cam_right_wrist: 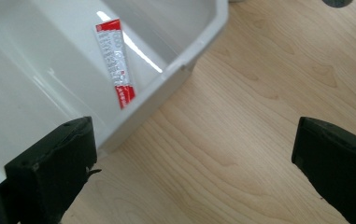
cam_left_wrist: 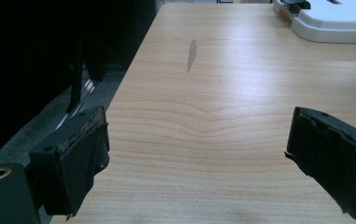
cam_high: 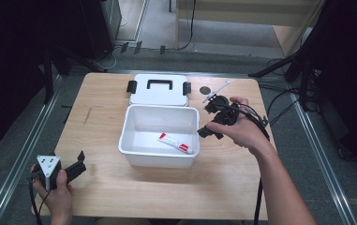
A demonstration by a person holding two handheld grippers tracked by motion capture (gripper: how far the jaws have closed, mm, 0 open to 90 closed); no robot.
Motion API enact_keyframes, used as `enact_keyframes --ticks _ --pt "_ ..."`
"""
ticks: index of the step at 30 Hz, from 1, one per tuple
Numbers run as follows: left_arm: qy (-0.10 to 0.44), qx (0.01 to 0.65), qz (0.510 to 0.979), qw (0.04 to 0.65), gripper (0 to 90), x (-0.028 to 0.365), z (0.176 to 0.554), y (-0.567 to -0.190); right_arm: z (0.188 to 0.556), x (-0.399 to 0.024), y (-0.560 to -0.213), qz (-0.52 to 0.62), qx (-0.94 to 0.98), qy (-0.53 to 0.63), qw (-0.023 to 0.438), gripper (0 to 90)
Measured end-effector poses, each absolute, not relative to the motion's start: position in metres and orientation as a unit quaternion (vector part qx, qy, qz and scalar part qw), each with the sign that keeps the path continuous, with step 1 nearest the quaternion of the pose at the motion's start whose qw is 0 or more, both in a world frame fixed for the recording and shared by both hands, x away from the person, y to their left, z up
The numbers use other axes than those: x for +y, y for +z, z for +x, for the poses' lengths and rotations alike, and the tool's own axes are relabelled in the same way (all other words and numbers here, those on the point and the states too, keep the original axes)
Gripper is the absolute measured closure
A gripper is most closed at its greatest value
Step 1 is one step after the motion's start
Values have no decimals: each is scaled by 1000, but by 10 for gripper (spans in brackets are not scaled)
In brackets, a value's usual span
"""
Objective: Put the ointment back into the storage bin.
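Observation:
A white open box stands in the middle of the wooden table, and a red and white toothpaste tube lies flat on its floor. My right gripper is open just to the right of the box, above the table. In the right gripper view the tube lies inside the box wall, and the right gripper holds nothing. My left gripper sits open near the front left corner, and in its own view the left gripper has bare wood between its jaws.
The box's white lid, with a black handle and two latches, lies flat behind the box; the lid's edge also shows in the left gripper view. A white toothbrush lies at the back right beside a dark round hole.

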State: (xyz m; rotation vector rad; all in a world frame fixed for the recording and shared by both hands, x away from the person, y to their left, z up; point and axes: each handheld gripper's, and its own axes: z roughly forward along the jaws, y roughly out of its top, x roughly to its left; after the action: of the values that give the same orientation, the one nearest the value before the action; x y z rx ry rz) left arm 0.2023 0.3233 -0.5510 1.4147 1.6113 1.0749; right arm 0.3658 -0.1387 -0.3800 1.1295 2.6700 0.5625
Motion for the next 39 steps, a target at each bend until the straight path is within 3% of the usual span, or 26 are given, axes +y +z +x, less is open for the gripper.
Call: enact_keyframes --ticks 19,26,39 --pt "420 624 553 359 63 322 202 -551 340 -220 -427 463 823 279 177 45" --pt "419 624 552 361 62 322 202 -551 318 -242 -452 484 784 302 244 126" --pt "420 624 551 363 63 322 202 -551 290 -282 -493 528 730 337 271 108"
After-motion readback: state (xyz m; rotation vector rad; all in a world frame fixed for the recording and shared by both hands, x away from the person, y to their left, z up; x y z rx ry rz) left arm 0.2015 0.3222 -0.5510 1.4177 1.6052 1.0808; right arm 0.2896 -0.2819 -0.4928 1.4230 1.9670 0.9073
